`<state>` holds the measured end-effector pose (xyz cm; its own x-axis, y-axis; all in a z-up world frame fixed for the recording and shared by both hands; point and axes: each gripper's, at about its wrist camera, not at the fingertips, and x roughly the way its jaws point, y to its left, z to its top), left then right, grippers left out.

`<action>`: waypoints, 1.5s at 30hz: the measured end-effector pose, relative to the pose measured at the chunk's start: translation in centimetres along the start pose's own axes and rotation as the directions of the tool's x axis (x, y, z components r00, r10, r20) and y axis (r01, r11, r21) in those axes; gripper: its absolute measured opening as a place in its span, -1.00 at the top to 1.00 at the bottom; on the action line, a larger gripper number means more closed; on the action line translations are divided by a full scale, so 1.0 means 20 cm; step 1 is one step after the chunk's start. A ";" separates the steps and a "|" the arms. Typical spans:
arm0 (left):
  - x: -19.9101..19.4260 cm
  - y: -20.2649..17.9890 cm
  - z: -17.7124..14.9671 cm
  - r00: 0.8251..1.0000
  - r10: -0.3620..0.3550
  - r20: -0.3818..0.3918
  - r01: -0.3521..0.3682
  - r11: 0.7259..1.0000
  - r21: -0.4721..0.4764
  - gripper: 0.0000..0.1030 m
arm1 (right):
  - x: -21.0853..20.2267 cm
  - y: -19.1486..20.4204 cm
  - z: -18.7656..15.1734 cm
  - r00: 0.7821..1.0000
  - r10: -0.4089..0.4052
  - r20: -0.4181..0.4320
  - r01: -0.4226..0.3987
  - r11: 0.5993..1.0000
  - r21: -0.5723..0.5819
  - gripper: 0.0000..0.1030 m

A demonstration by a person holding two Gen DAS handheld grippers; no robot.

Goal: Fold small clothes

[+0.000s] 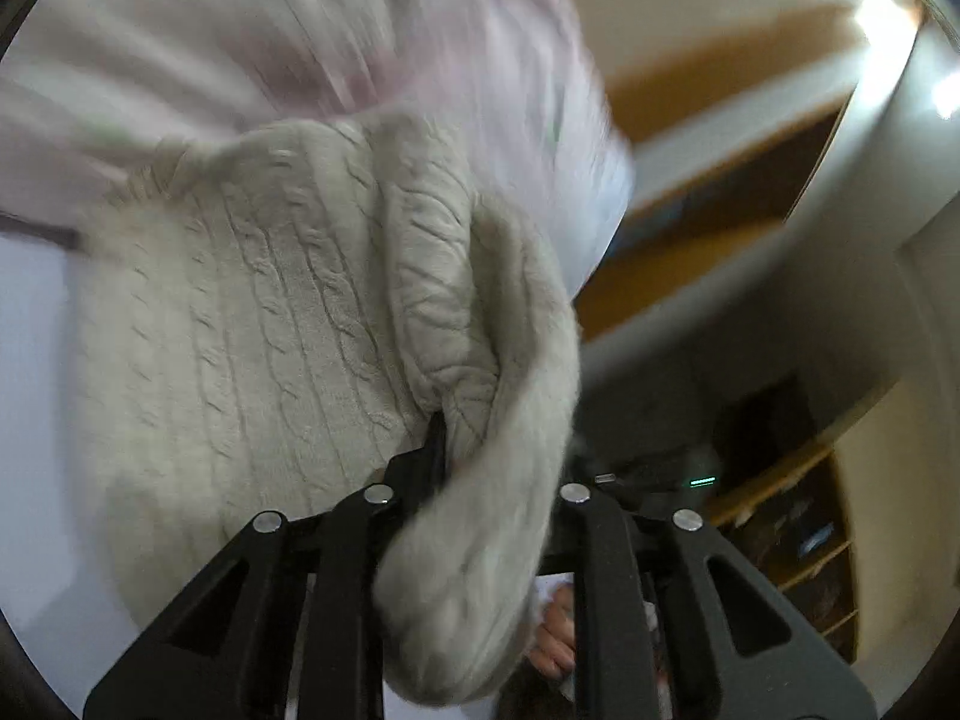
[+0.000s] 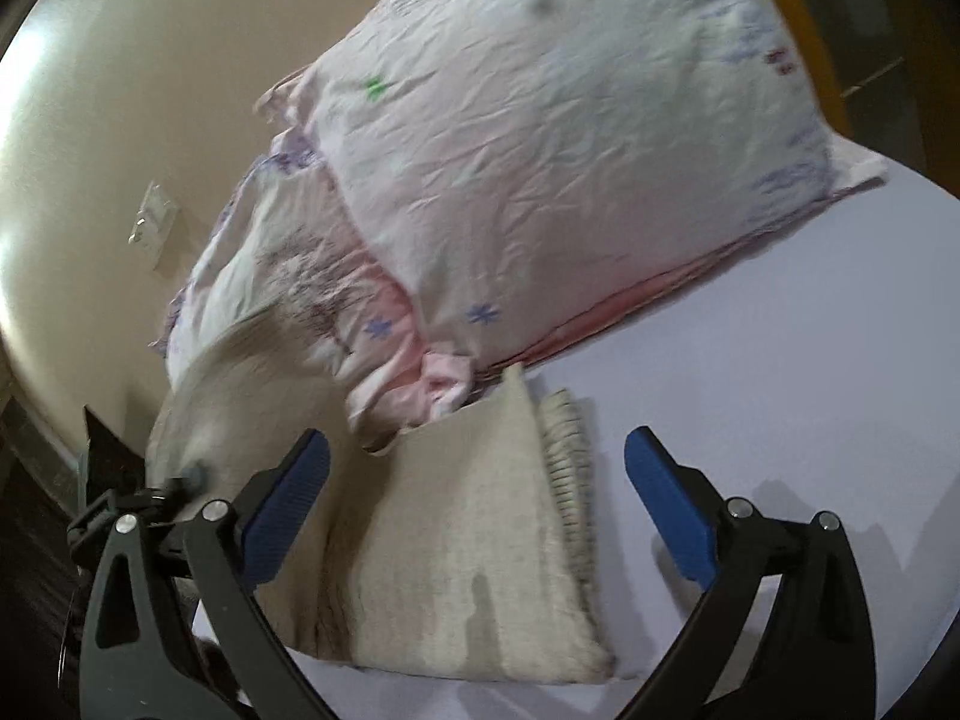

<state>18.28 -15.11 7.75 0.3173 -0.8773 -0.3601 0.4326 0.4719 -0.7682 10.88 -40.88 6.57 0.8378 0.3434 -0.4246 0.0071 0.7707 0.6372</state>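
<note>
**A:** Fingers first. How did the left gripper [image 1: 447, 450] stand?

**B:** Pressed together on a fold of the cream cable-knit sweater [image 1: 270, 312]. In the left wrist view the knit bunched right at the dark fingertips and draped down over the gripper's frame, with a thick roll of it hanging between the two black arms. The rest of the sweater spread away to the left and upward from the pinch.

**A:** And the right gripper [image 2: 477, 480]?

**B:** Spread wide, holding nothing. Its blue pads [image 2: 288, 504] stood well apart, one on either side of the sweater's folded body, which lay flat on the pale lilac sheet [image 2: 780, 360]. The pads did not touch the knit. A ribbed hem ran along the fold's right edge, nearer the right pad.

**A:** Could you see both grippers in one view?

**B:** Partly. At the left edge of the right wrist view, black hardware sat against a lifted, blurred portion of the sweater; that portion rose off the sheet while the folded part stayed down.

**A:** Beyond the sweater?

**B:** A pillow [image 2: 570, 168] in a crumpled white-and-pink printed case lay just behind it, its near corner touching or overlapping the knit's far edge. A cream wall [image 2: 120, 150] stood behind, with a switch plate [image 2: 153, 228] on it.
</note>
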 end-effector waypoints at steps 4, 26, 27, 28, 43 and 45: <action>0.35 -0.08 -0.06 0.984 -0.083 -0.157 0.080 0.996 -0.029 0.68 | 0.01 -0.06 0.02 0.999 -0.015 -0.035 0.015 1.000 0.024 -0.94; -0.29 0.37 -0.26 0.945 0.317 -0.078 -0.319 0.948 -0.006 -0.66 | 0.49 -0.10 -0.12 0.874 0.018 -0.485 -0.010 1.000 0.019 -0.24; -0.25 0.38 -0.26 0.952 0.293 -0.089 -0.295 0.955 -0.014 -0.66 | 0.48 -0.12 -0.12 0.878 0.035 -0.477 -0.023 0.999 0.031 -0.14; -0.21 0.40 -0.25 0.958 0.270 -0.097 -0.274 0.962 -0.024 -0.64 | 0.47 -0.13 -0.13 0.885 0.051 -0.463 -0.041 0.999 0.032 -0.05; -0.73 0.41 -0.39 0.874 0.487 0.002 -0.482 0.865 0.140 -0.31 | 0.40 0.39 -0.45 0.905 -0.021 -0.426 -0.097 0.962 -0.255 -0.18; -0.77 0.40 -0.42 0.874 0.485 0.036 -0.484 0.863 0.142 -0.35 | 0.25 0.40 -0.42 0.947 -0.009 -0.321 -0.078 0.963 -0.257 -0.18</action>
<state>9.70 1.41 2.64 0.5172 -0.5350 -0.6681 0.3394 0.8447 -0.4138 10.64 -28.50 4.15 0.6184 0.4902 -0.6142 -0.1986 0.8537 0.4813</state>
